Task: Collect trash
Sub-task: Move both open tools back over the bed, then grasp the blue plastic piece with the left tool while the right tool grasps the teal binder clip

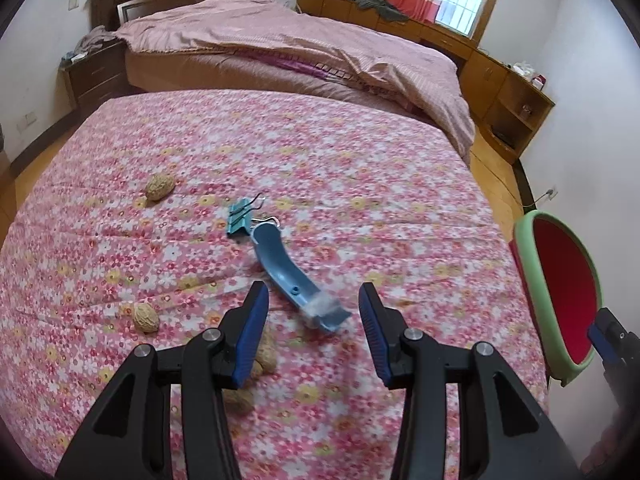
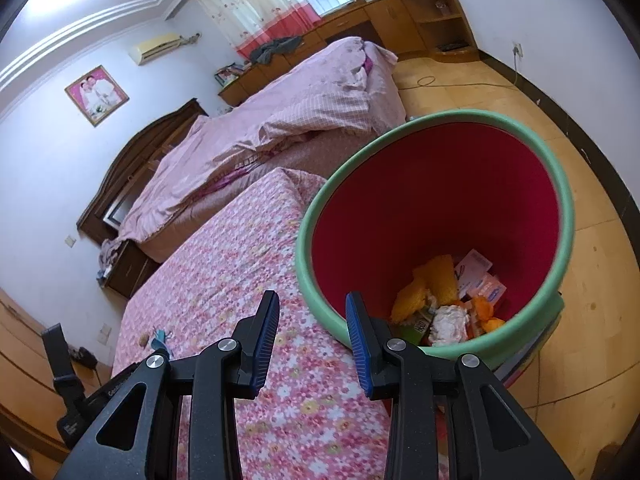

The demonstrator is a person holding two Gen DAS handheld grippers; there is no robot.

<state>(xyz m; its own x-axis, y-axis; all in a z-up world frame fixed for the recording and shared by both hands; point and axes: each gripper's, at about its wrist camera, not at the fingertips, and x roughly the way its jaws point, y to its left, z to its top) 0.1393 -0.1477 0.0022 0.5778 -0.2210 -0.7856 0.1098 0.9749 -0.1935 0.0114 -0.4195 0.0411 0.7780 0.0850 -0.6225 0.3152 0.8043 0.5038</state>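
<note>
So on my left wrist feed, going from the left: there's a walnut [image 1: 159, 187] sitting on the flowery pink bedspread [image 1: 360, 168], and another walnut [image 1: 145, 317] closer in, just left of the left hand-held gripper [image 1: 314, 334]. A couple more nuts [image 1: 265, 358] are tucked partly under its left finger, so I can't count them properly. The left hand-held gripper is released, fingers spread wide with nothing between them, hanging just above the bedspread. Right ahead of it lies a curved blue plastic piece [image 1: 286, 270] with a bit of whitish fluff on the near end. At its far end is a teal binder clip [image 1: 241, 222], touching or nearly so.

Over on the far right of that feed is the bin [image 1: 534, 280], green rim and red inside, tipped on its side toward the bed.

On the right wrist feed, the right hand-held gripper [image 2: 313, 346] has its right finger at the bin's [image 2: 320, 312] rim, but I can't tell if it's actually clamped on it or loose. The bin is beside the bed edge, above the wood floor [image 2: 592, 272]. Inside it: yellow wrappers [image 2: 438, 278], a crumpled white tissue [image 2: 450, 320] and some small packets.
</note>
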